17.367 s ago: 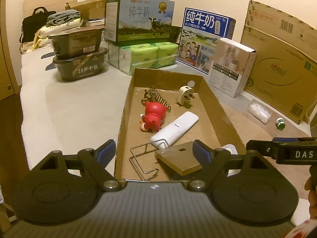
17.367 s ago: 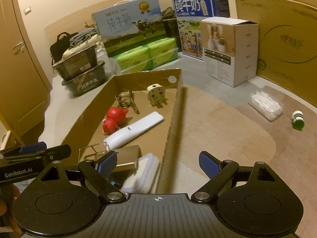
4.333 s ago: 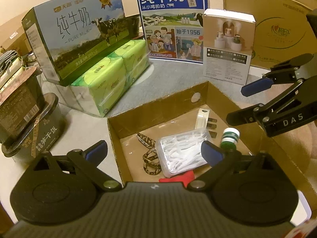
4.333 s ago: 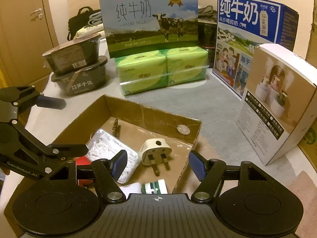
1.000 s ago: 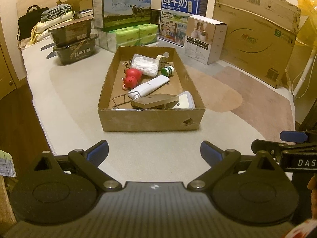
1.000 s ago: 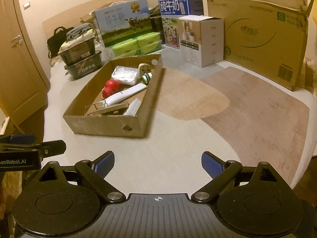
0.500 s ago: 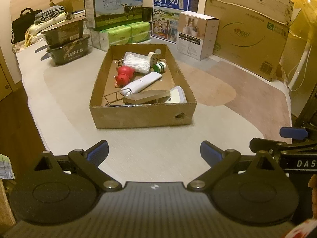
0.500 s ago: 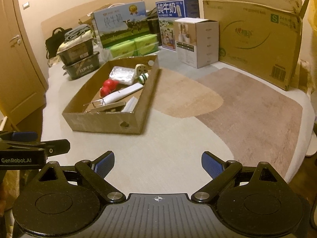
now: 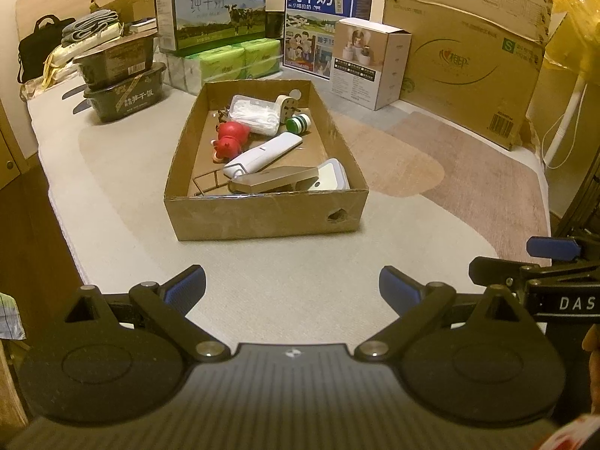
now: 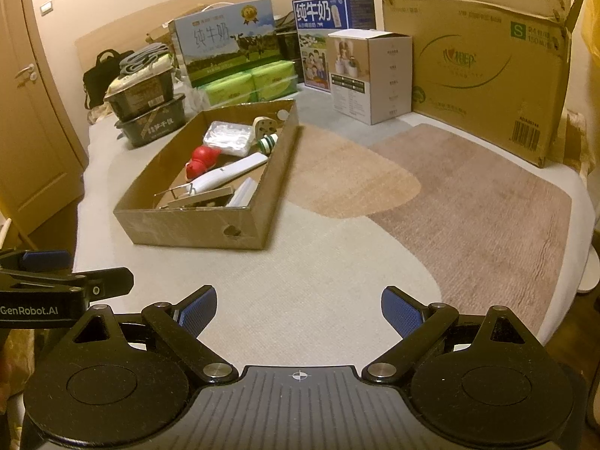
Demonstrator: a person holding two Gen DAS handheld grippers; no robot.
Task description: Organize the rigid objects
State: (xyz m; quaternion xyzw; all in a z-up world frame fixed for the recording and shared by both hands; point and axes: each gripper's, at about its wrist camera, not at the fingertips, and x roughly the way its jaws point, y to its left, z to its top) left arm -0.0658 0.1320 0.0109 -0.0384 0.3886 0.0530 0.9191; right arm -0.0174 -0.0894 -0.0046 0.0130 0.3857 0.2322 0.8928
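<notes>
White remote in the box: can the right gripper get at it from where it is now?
Probably yes. The right gripper is open and empty, and the white remote lies exposed on top in the open-topped cardboard box. It must first clear the near wall and come down from above.

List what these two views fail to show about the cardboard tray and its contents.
- Patterned clip behind the red toy: left wrist view shows only a sliver; the toy and the swab box cover it.
- White case in the cardboard tray: right wrist view shows one edge; the right wall hides the rest.
- Wire rack: its base lies under the tan block.
- Print on the green-capped bottle: too small.
</notes>
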